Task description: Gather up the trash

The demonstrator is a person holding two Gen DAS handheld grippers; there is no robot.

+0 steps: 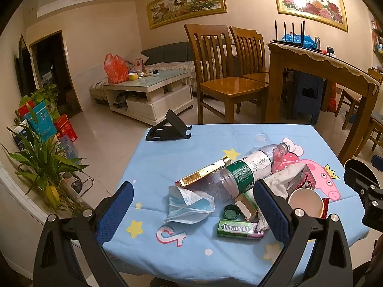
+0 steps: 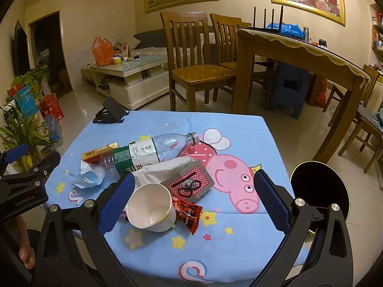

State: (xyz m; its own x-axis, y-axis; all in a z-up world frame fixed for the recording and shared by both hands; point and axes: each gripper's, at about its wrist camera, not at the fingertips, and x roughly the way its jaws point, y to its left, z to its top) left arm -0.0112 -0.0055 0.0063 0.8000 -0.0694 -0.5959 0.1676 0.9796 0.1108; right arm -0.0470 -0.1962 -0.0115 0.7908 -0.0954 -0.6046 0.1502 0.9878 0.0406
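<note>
Trash lies on a small table with a blue cartoon cloth [image 1: 191, 258]. A plastic bottle [image 1: 241, 174] lies on its side over a gold cigarette box [image 1: 203, 171]. Beside them lie a blue face mask [image 1: 189, 205], a green bottle cap [image 1: 231, 211], a green gum pack [image 1: 239, 228], crumpled tissue [image 2: 162, 169], a paper cup [image 2: 152, 208], a red snack wrapper [image 2: 189, 211] and a red patterned packet [image 2: 189, 184]. My left gripper [image 1: 191, 205] is open above the mask and cap. My right gripper [image 2: 194, 191] is open around the cup and wrappers.
A black phone stand [image 1: 171, 129] sits at the table's far edge. A black round bin [image 2: 318, 189] stands on the floor right of the table. Wooden chairs [image 1: 222, 76] and a dining table [image 1: 318, 71] stand behind. Plants [image 1: 40, 165] are at left.
</note>
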